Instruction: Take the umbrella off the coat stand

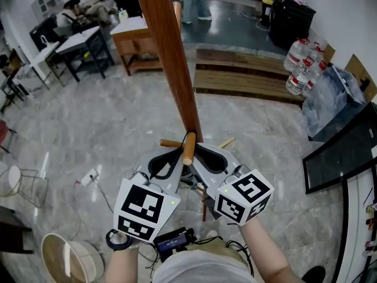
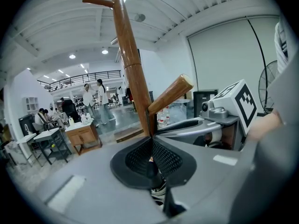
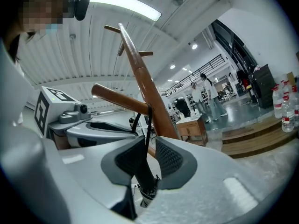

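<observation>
Head view: left gripper (image 1: 172, 161) and right gripper (image 1: 206, 157) flank one peg (image 1: 188, 149) of the coat stand (image 1: 171, 58).

Left gripper view: jaws clenched, nothing pinched.

Right gripper view: jaws apart, astride the strap (image 3: 148, 125). The umbrella (image 3: 145, 183) hangs vertically just below, nearer this gripper. Removal likely requires lifting the strap up the peg.

You have two grippers up, the left gripper (image 1: 171, 161) and the right gripper (image 1: 209, 158). Ahead stands one coat stand (image 1: 171, 52), showing three low pegs (image 1: 188, 148) from above, with one umbrella (image 3: 145, 183) hanging on it. Far right sit about four water bottles (image 1: 301, 66), bunched; far left, one wooden worktop (image 1: 141, 43).
</observation>
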A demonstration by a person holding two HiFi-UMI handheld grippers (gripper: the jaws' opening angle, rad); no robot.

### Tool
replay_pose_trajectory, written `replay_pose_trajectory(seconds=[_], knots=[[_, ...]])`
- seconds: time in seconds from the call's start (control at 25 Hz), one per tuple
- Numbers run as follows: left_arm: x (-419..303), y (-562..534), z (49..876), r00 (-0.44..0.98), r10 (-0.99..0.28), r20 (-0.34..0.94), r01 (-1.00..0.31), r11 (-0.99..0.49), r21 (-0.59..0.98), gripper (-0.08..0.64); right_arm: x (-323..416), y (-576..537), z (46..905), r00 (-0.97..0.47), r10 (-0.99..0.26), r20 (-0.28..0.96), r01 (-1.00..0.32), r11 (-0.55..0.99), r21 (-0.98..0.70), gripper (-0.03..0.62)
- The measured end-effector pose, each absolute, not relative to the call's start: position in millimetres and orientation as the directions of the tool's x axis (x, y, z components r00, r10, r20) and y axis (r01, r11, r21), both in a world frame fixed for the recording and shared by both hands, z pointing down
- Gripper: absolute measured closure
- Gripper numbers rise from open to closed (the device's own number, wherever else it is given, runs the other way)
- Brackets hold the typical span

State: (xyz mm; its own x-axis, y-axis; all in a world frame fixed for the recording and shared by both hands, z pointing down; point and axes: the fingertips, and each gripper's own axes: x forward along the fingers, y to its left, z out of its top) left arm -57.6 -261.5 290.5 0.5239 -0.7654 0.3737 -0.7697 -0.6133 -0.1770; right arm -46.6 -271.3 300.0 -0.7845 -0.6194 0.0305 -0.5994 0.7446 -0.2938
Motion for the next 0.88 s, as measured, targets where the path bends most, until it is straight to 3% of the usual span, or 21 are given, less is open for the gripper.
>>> replay_pose_trajectory(seconds=[0.2,0.88], knots=[[-58.4,-261.1,288.8,0.533,-0.760,0.372,-0.764,-0.622,-0.175,0.541,-50.5,-274.8,299.1,-0.774,-0.632,0.036,-0.611,0.731,-0.305,0.586],[-53.7,-252.2,269.7,0.574,-0.750,0.329,-0.740,-0.647,-0.184,0.541,-44.3,-257.5,274.1,-0.739,-0.673,0.020,-0.657,0.714,-0.241,0.588]])
